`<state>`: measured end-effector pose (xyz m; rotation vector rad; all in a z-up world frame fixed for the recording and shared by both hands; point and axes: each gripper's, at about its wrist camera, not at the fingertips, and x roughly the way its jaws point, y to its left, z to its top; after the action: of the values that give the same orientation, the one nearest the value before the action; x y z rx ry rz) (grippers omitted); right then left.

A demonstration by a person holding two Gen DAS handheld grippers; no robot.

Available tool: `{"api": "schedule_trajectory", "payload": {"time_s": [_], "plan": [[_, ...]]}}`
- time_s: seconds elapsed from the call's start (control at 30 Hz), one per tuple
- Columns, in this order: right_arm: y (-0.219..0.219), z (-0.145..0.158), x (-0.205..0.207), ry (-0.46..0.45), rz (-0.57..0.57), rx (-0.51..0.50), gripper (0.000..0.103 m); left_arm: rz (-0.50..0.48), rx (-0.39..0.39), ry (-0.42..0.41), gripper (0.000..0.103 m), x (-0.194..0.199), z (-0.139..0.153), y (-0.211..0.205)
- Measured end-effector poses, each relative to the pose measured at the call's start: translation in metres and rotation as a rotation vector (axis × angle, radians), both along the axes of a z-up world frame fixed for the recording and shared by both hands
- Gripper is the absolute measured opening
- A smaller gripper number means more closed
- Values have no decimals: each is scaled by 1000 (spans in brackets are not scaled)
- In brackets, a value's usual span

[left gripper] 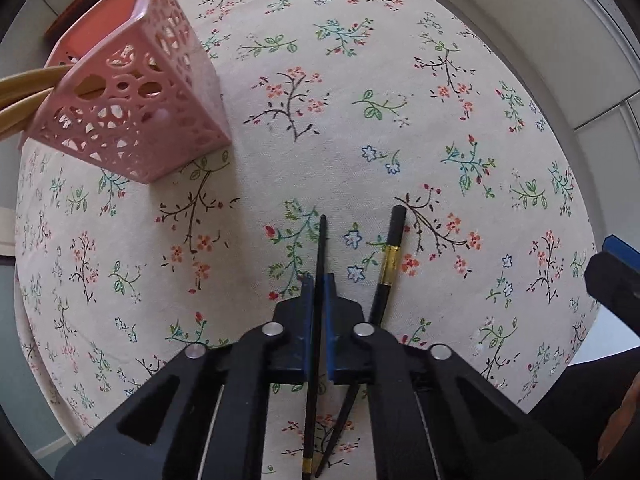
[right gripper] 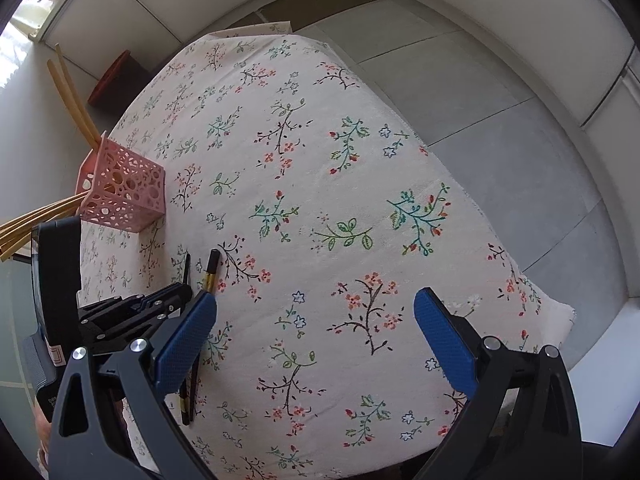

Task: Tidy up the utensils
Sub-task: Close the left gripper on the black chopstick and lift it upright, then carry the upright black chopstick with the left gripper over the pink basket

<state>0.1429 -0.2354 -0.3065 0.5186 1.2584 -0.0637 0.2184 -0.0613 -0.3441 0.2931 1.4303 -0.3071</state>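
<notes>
Here, my view over the flowered tablecloth, pink basket of tan sticks at its far left edge, my right gripper spread wide above the cloth, my left gripper clenched on one black chopstick, its mate lying just beside.

**Hidden and cropped portions**

In the left wrist view, the middle of the second black chopstick is covered by the left hand-held gripper. The bamboo chopsticks are cut off by the frame edge. In the right wrist view, the black chopsticks' midsections are concealed behind the blue pad.
</notes>
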Motion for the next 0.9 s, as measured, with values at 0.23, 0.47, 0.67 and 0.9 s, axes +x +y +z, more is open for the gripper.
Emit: {"api": "schedule_trajectory", "payload": {"time_s": [0.23, 0.47, 0.67, 0.9], "plan": [[42, -10, 28, 23, 58, 3, 96, 25, -18, -54, 4, -20, 20, 37], [105, -29, 51, 86, 143, -39, 77, 43, -20, -162, 4, -42, 62, 61], [141, -33, 52, 77, 180, -184, 26, 61, -30, -239, 4, -52, 91, 73], [134, -22, 37, -2, 184, -182, 7, 63, -49, -311, 4, -63, 116, 73]]}}
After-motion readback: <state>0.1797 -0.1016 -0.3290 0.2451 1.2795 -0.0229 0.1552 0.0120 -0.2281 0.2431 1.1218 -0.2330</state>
